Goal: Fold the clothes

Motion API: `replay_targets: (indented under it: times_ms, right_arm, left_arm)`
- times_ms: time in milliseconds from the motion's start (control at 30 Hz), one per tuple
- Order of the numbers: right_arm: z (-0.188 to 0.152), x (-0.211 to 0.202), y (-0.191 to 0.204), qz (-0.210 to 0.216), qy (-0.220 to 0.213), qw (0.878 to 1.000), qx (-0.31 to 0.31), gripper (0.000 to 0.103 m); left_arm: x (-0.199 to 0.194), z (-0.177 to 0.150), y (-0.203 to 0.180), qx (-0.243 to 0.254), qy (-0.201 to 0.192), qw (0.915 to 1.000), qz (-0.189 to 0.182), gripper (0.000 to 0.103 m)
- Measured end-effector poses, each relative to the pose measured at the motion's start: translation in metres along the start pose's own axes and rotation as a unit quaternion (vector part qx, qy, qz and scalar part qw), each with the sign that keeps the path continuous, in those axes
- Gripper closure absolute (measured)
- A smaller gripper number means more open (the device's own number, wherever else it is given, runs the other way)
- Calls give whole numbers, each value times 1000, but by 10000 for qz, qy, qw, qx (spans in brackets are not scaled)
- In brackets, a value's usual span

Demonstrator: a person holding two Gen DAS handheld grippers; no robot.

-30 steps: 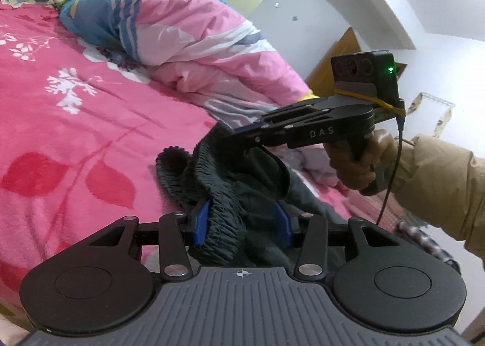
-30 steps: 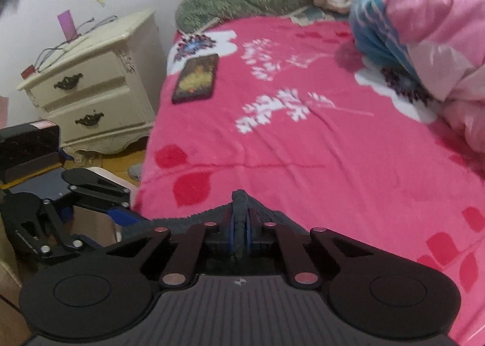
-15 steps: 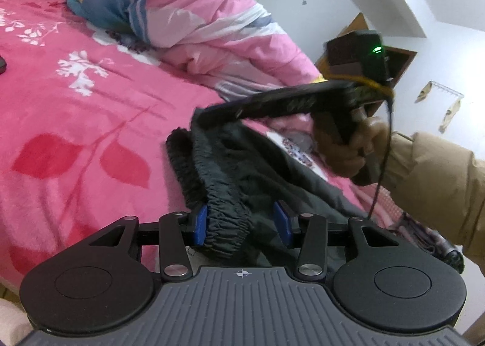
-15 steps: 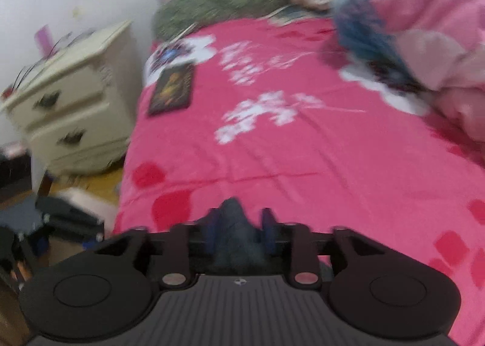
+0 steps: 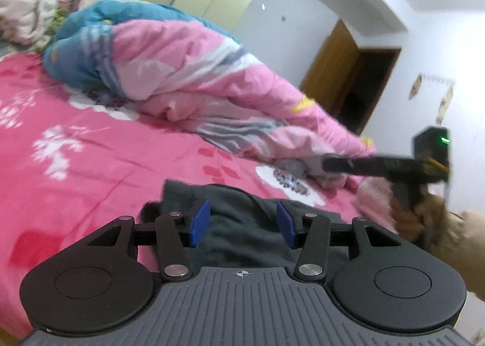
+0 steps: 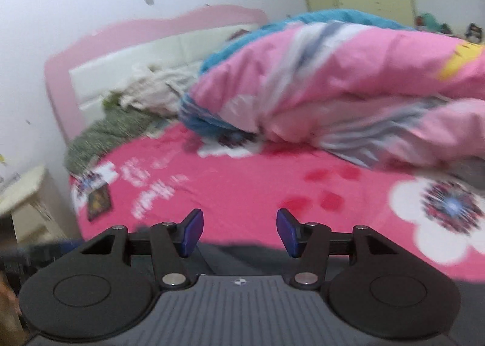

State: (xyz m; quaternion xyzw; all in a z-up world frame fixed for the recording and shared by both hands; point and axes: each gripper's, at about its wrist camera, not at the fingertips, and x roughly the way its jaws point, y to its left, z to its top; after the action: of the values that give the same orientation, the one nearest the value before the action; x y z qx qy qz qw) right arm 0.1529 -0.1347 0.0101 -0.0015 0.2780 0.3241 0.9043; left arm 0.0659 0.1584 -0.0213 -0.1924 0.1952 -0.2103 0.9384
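Pink bed (image 5: 91, 146) holds one dark garment (image 5: 242, 224), one quilt (image 5: 182, 73).

Left gripper (image 5: 242, 221): two flat blue pads on black linkage arms joined by silver screws; two round black discs flank a grey ribbed housing that bears a small crosshair mark. Right gripper (image 6: 239, 232): the same build, with dark blue pads, silver screws, black discs and a ribbed grey housing. Seen side-on from the left wrist camera, it is a long black bar with a dark box on top showing a green light. Tan sleeve (image 5: 473, 233) at the wrist.
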Motion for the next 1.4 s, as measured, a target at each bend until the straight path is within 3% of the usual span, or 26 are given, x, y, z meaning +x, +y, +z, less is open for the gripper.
replay_targets:
  times_ms: [200,400,467,500,533,567,867,1000,1033,1133,1233,1333,1400]
  right_arm:
    - [-34,-3,14,-629,275,9915,-1103,48]
    - [-66,14,28,-940,607,9726,-2038,50]
    - [-75,28,29,-1167,733,9638,-2281,58]
    - [-77,36,28,-1257,825,9613,-2308,63]
    - [-79,42,26,-1338,891,9602,-2286,78]
    - [-78,46,22,-1398,905,9609,-2211,85]
    - [-51,76,-22,-2235,559,9640,-1328,86]
    - [-45,57,-30,-1765,449,9795,-860,83]
    - [-45,52,-29,-1594,457,9824,-862,78]
    - [-47,45,-22,-1302,554,9833,-1147,60]
    - [-46,55,-19,-1109,898,9802,-1374,54]
    - [-50,72,-19,-1058,1321,9734,-1541,55]
    - [-53,78,-18,-1096,1486,9706,-1546,68]
  left_arm:
    - [66,0,12,130,587,9964,604,56]
    - [74,-9,33,-328,669,9956,571,56]
    - [74,-10,34,-335,649,9958,560,56]
    - [74,-10,34,-330,640,9959,557,56]
    - [74,-11,33,-303,631,9960,560,56]
    - [74,-11,32,-277,623,9961,561,56]
    - [76,-10,32,-274,611,9964,527,56]
    - [75,-10,32,-281,608,9964,517,56]
    - [75,-10,33,-293,610,9964,512,55]
    - [76,-10,33,-326,615,9963,505,55]
    - [76,-10,33,-320,611,9963,511,55]
    - [76,-11,33,-303,607,9964,513,55]
    - [75,-11,32,-283,605,9964,514,55]
